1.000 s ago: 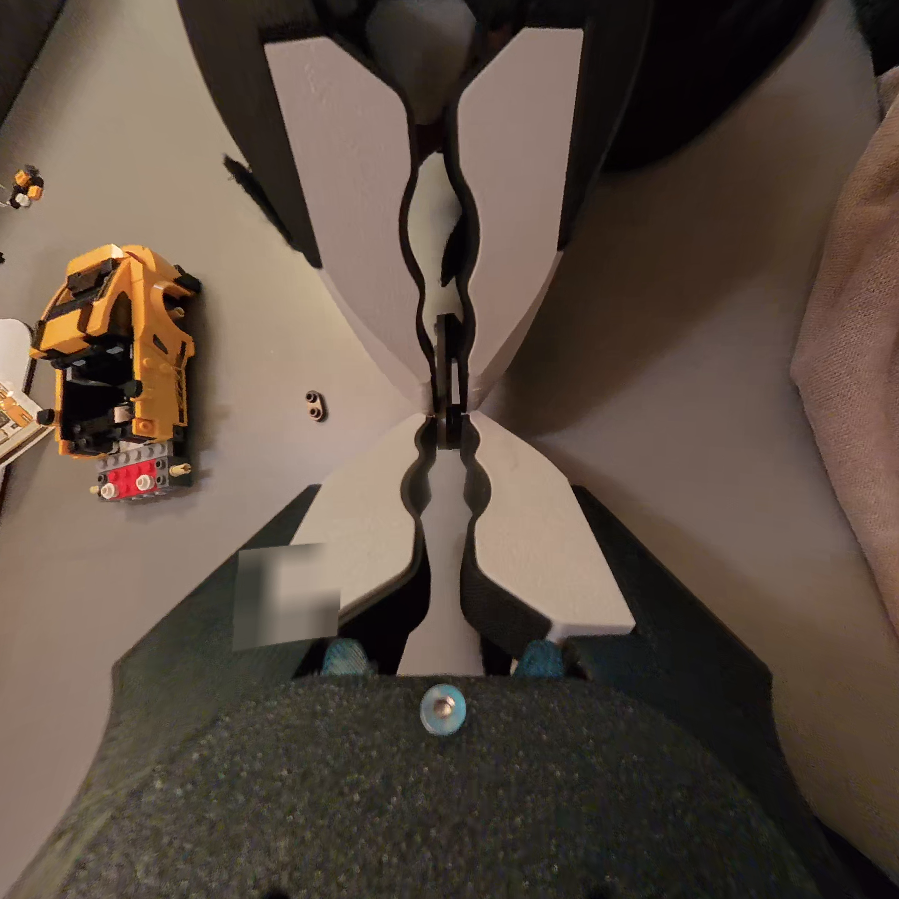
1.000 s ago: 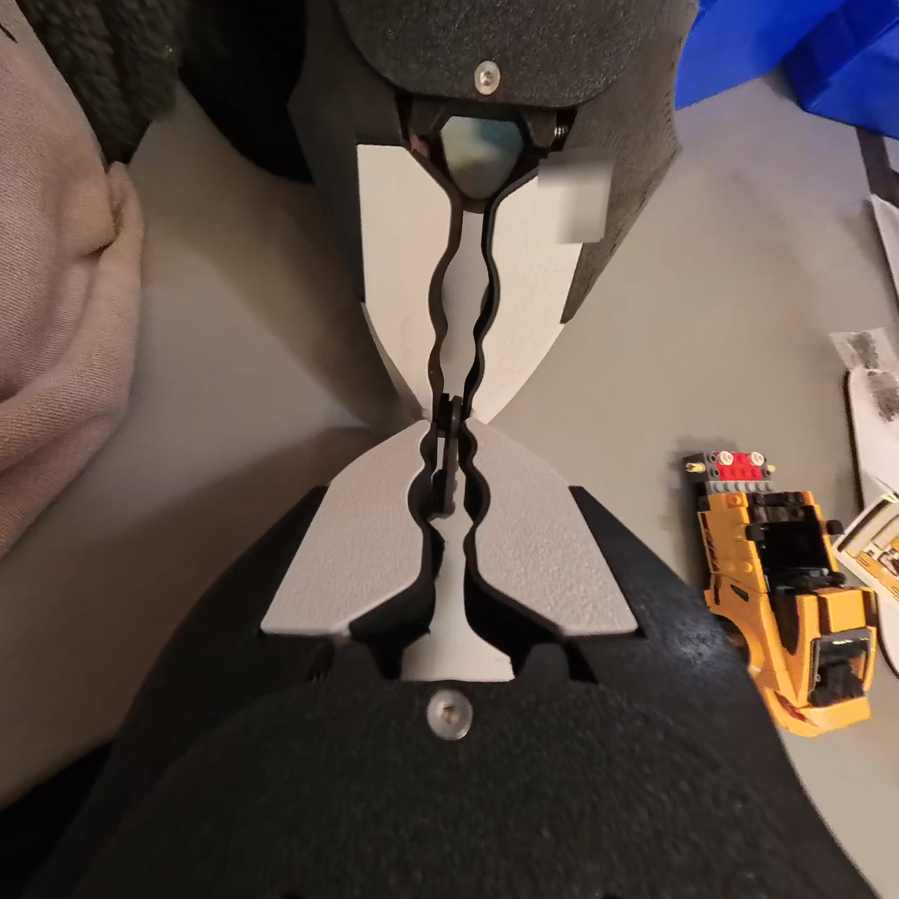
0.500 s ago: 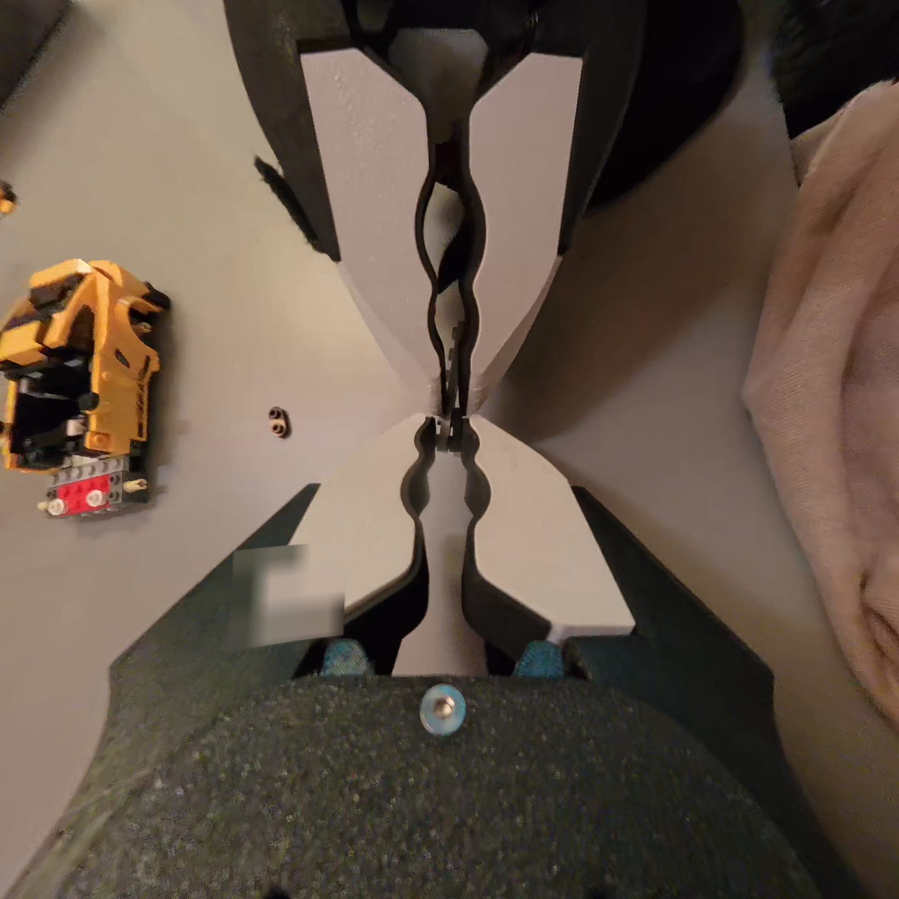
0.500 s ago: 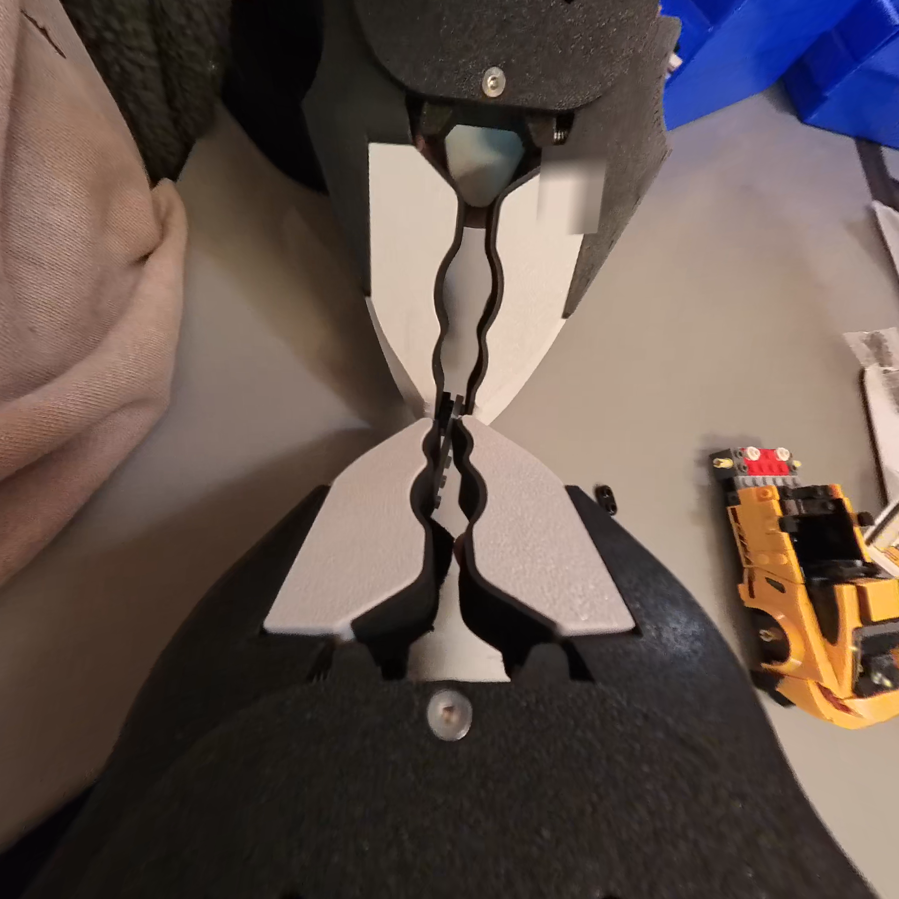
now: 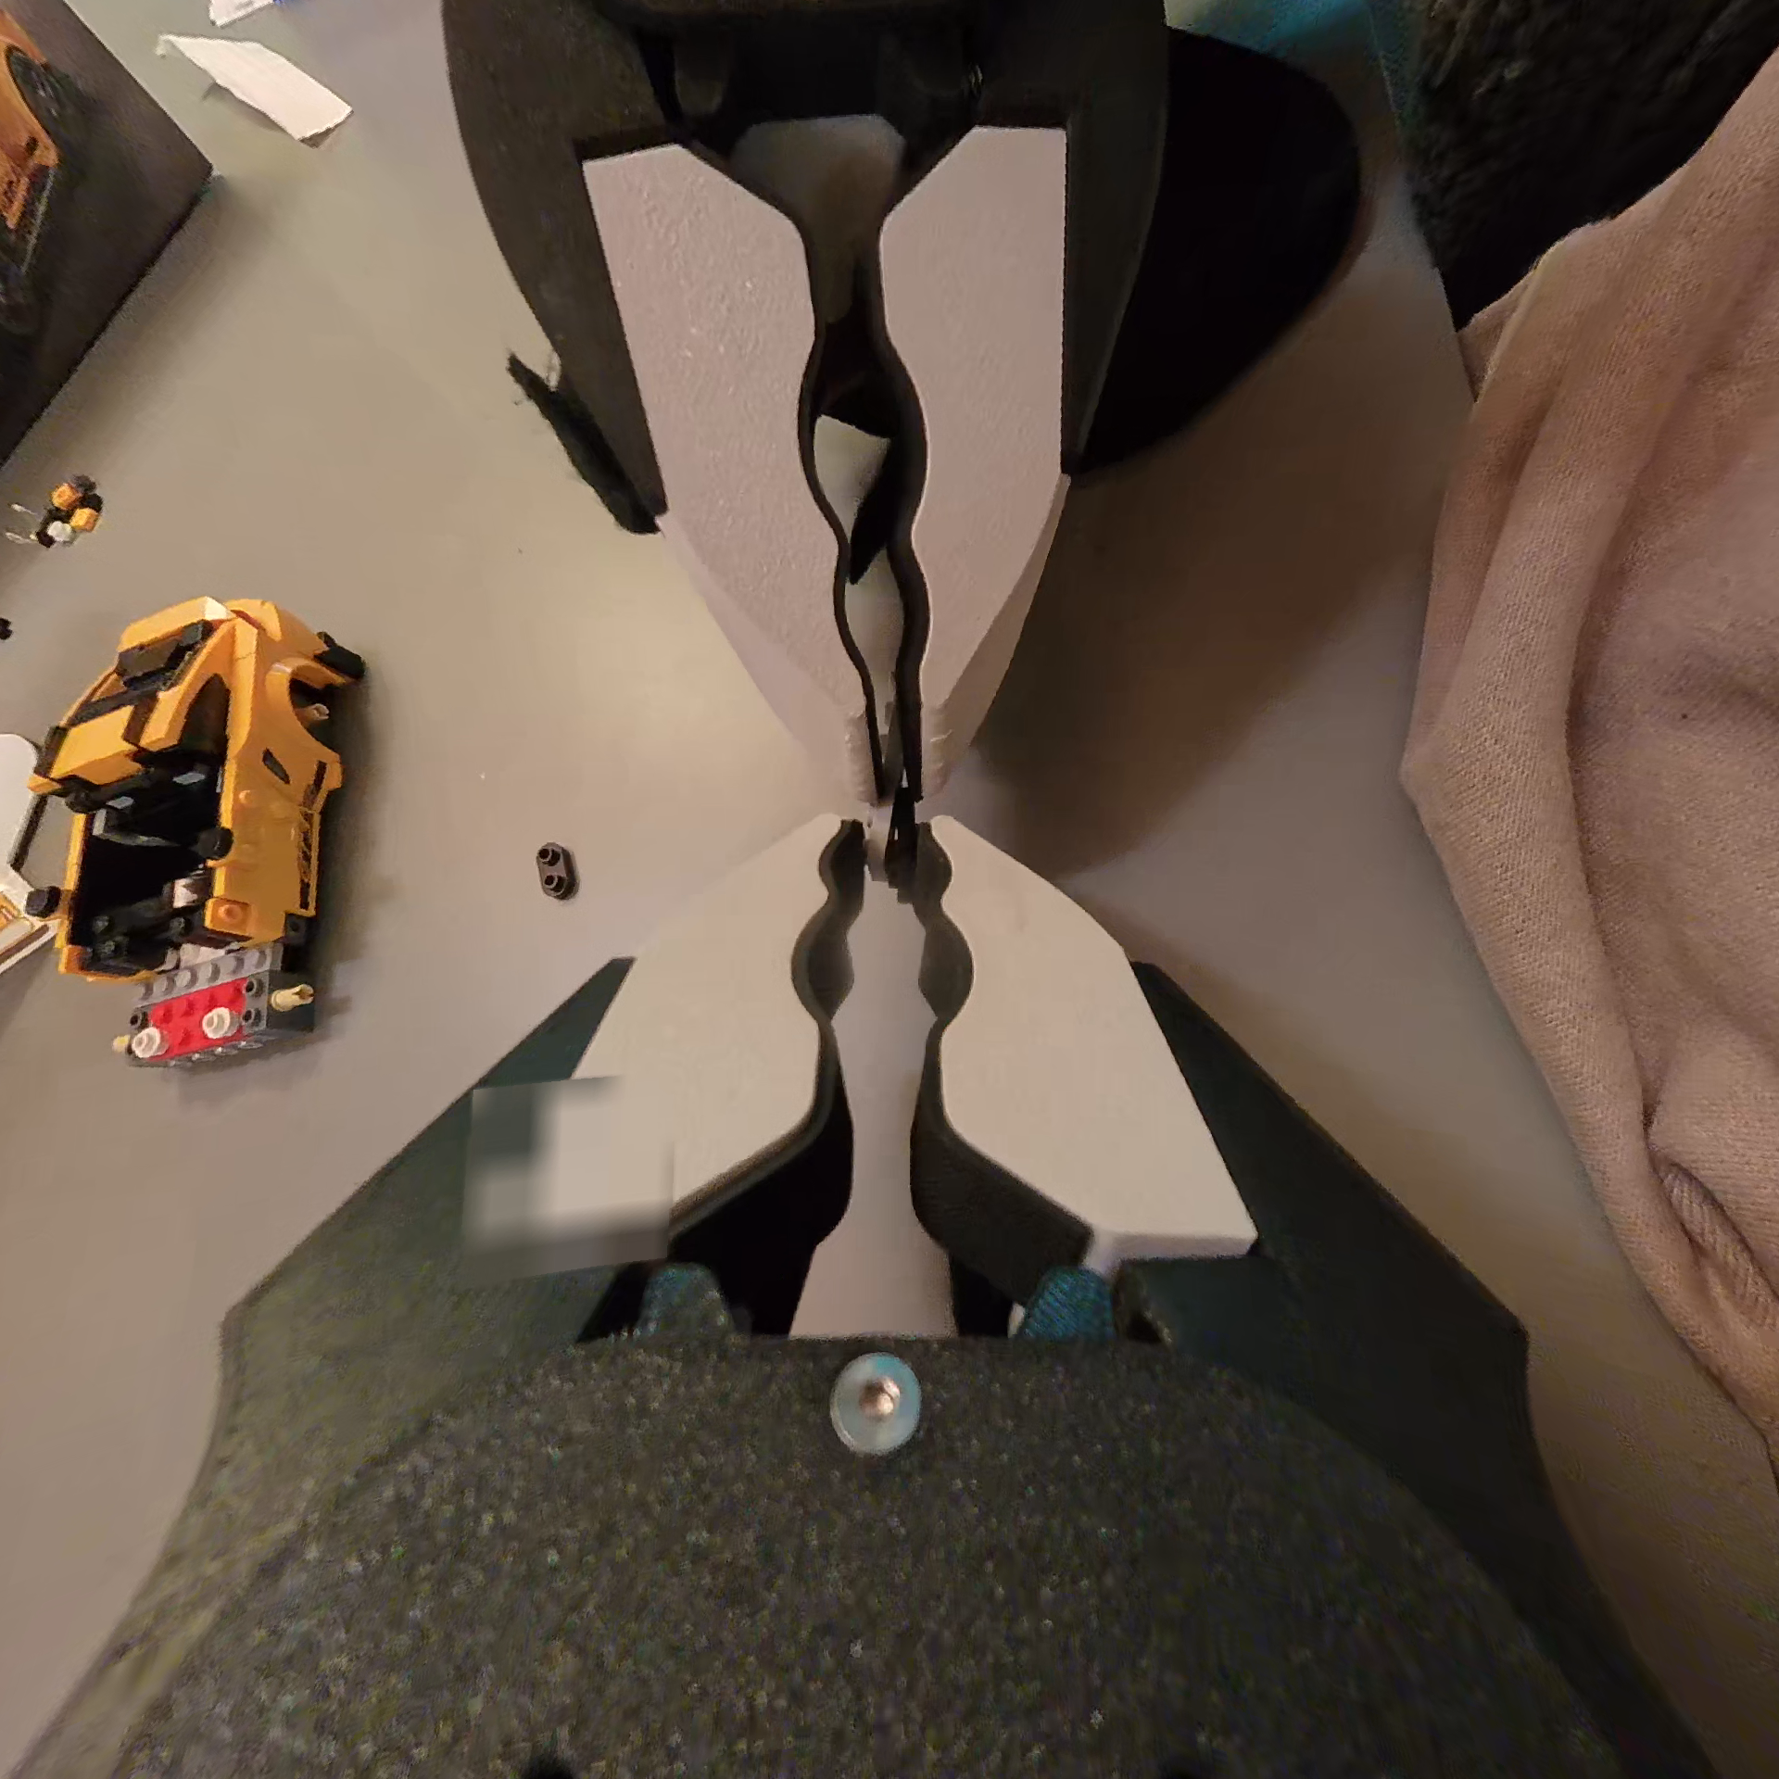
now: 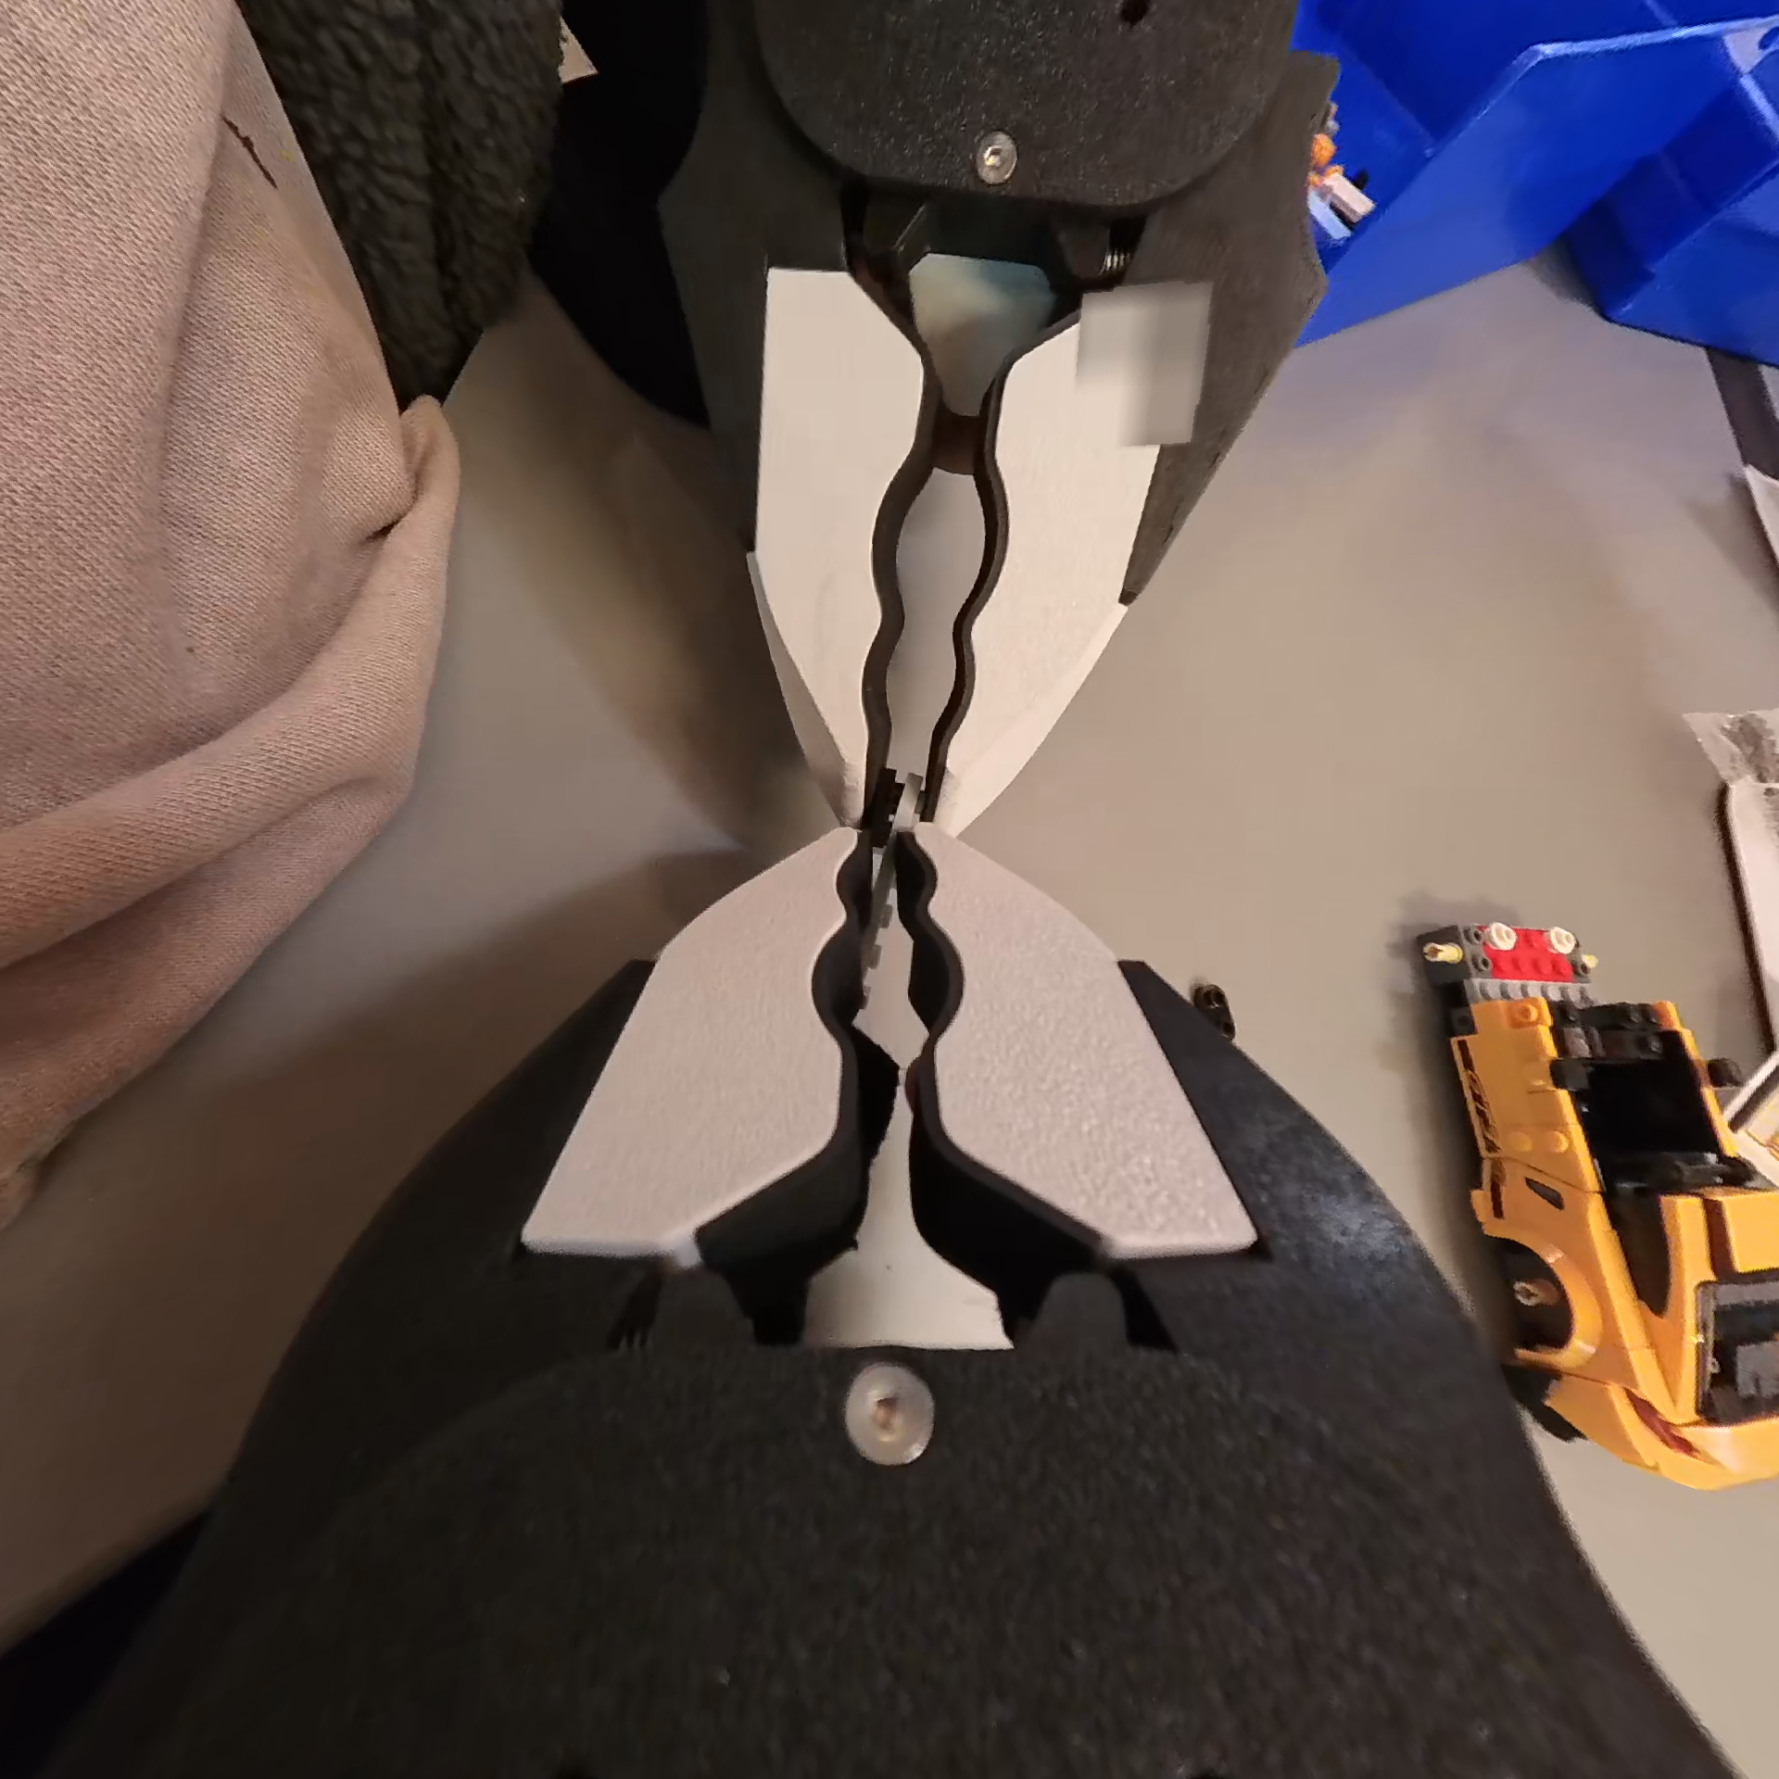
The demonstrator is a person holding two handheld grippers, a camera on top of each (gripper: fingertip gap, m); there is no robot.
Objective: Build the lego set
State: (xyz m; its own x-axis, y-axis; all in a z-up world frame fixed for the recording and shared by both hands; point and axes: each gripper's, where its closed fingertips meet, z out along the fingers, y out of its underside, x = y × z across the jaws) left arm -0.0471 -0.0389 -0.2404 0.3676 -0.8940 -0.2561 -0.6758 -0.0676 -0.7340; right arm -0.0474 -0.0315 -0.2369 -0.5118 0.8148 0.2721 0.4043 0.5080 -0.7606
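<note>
My left gripper [image 5: 890, 849] and right gripper [image 6: 890, 852] meet tip to tip above the grey table [image 5: 404, 501]. The left is shut on a small black lego piece [image 5: 901, 839]. The right is shut on a thin grey studded plate [image 6: 880, 910]. The two pieces touch where the tips meet; how they join is hidden by the fingers. The right gripper [image 5: 890, 770] enters the left wrist view from the top, and the left gripper [image 6: 900, 791] enters the right wrist view the same way. The part-built yellow and black lego car [image 5: 202, 799] lies on the table to the side [image 6: 1637, 1203].
A small black two-hole piece [image 5: 556, 869] lies loose between car and grippers [image 6: 1215, 1001]. Beige cloth [image 5: 1637, 770] lies along one side [image 6: 193, 578]. Blue bins [image 6: 1588, 144] stand at the back, with paper sheets [image 6: 1752, 818], tiny yellow-black bits [image 5: 67, 510] and a dark box [image 5: 58, 193]. Left and right tips are no more than a few centimetres apart.
Both grippers have stayed shut and tip to tip. The pair has drifted and turned slightly over the table, so the car and cloth have shifted in both views.
</note>
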